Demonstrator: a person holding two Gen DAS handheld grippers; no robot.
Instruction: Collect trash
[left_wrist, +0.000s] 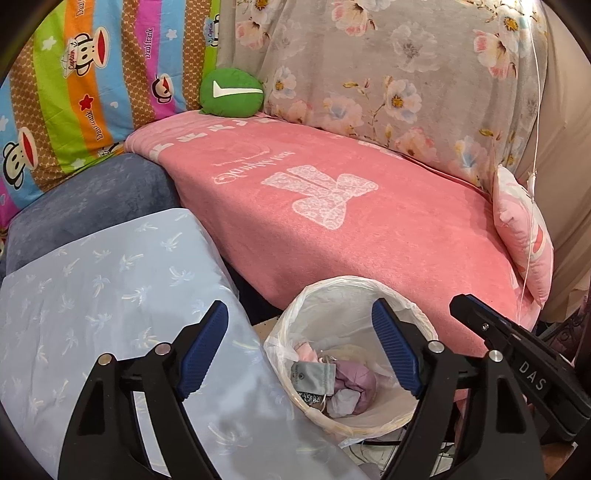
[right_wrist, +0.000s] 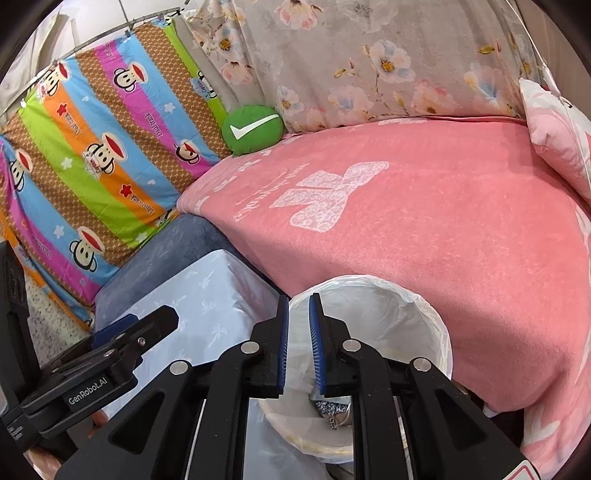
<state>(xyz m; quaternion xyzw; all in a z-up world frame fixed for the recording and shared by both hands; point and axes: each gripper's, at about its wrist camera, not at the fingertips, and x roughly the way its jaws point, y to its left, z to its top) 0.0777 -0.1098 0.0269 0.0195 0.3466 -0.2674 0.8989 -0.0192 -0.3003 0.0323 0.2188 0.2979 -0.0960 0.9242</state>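
Observation:
A round bin lined with a white plastic bag (left_wrist: 413, 314) stands on the floor against the pink-covered bed; it also shows in the right wrist view (right_wrist: 424, 314). Inside lie crumpled trash pieces (left_wrist: 332, 384): a grey tag, pinkish-purple paper and white paper. My left gripper (left_wrist: 301, 350) is open and empty, held above the bin's near rim. My right gripper (right_wrist: 298, 343) has its jaws nearly together with a narrow gap and nothing between them, held over the bin's left rim. The right gripper's body (left_wrist: 517, 354) shows at the right of the left wrist view.
A pink blanket (left_wrist: 369, 221) covers the bed behind the bin. A light blue patterned pillow (left_wrist: 110, 295) lies left of the bin on a dark blue cushion (left_wrist: 92, 195). A green round cushion (left_wrist: 232, 92), striped cartoon bedding (left_wrist: 92, 74), floral bedding (left_wrist: 388, 66) and a pink pillow (left_wrist: 524, 236) lie around.

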